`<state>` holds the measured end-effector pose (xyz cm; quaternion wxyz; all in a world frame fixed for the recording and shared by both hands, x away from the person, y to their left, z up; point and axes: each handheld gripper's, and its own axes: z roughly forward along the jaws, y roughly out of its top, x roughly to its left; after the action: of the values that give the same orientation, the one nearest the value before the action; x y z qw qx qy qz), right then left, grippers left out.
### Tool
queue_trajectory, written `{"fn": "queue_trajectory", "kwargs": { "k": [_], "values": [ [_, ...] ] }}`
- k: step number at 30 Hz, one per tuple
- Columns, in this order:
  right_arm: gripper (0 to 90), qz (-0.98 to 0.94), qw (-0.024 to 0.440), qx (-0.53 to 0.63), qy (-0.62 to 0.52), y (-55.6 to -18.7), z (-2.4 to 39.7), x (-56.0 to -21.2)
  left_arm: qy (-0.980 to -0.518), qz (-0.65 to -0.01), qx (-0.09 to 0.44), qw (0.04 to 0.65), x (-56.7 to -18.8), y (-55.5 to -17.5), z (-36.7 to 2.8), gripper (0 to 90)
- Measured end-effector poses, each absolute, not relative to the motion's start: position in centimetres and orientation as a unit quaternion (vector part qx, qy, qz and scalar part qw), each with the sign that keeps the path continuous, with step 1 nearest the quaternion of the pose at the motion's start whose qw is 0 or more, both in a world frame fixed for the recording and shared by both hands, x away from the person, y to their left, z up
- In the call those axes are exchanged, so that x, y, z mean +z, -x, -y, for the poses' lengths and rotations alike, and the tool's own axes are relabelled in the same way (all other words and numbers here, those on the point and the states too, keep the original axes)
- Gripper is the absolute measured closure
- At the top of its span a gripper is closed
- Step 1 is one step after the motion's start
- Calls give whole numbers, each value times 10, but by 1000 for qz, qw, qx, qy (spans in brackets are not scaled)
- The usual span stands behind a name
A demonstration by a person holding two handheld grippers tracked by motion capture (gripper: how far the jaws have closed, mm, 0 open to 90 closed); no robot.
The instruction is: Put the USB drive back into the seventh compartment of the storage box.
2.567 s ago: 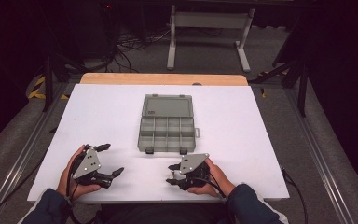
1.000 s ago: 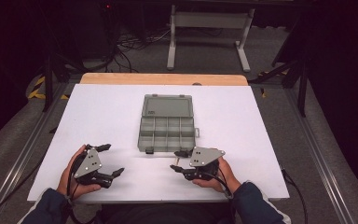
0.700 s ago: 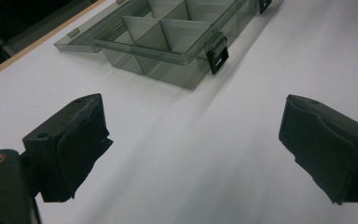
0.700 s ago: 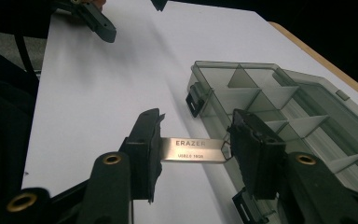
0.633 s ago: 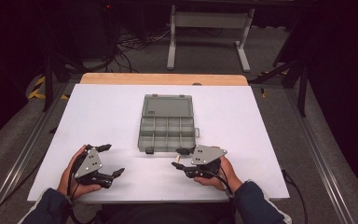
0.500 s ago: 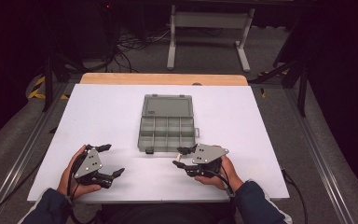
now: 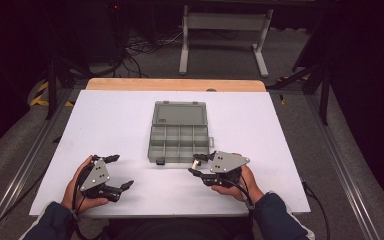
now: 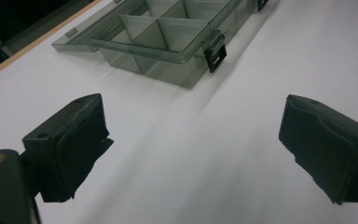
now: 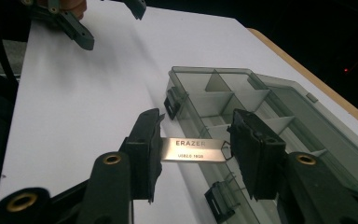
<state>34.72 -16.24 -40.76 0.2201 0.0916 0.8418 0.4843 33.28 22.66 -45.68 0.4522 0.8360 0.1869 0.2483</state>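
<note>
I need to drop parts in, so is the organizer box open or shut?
Open. The organizer box has its lid folded flat behind it, dividers exposed, and both front latches hang undone.

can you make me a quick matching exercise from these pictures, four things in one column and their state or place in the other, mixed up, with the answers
Things:
1. left gripper
2. right gripper
3. organizer box
4. USB stick

States or places:
A. lid folded back flat on the white table, compartments look empty
B. held end to end between two black jaws, above the box's near edge
C. jaws wide apart over bare table, holding nothing
D. shut on a small silver thing marked ERAZER

Pairs: 1-C, 2-D, 3-A, 4-B
</note>
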Motion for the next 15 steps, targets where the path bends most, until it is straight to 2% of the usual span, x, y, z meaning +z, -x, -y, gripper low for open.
{"fn": "queue_trajectory", "kwargs": {
  "k": [15],
  "values": [
    [542,-834,232,491,-102,-351,169,-403,-837,-184,247,452,-457,-333,-227,86]
  ]
}}
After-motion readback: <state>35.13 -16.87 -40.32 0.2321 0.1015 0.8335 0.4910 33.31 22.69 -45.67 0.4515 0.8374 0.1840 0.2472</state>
